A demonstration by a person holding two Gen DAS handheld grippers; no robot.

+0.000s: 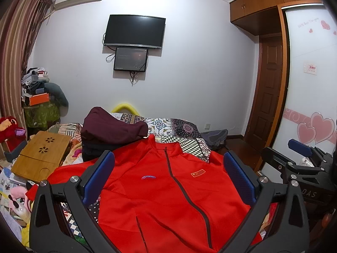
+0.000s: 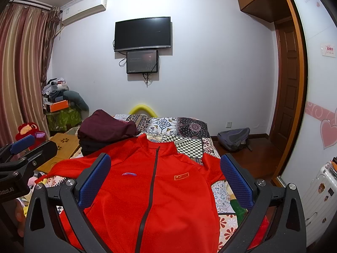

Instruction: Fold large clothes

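both jaws gape wide, empty, above the red jacket (image 1: 168,189).

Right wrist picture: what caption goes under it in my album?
Open tool above a red jacket spread flat on the bed.

A pale wall (image 2: 210,73) carries a dark television (image 2: 142,33) above a smaller screen (image 2: 142,61), with an air conditioner (image 2: 84,8) and striped curtains (image 2: 19,63) left, a wooden door (image 2: 288,80) right, dark wood floor (image 2: 261,156) beside the patchwork-covered bed (image 2: 179,130).
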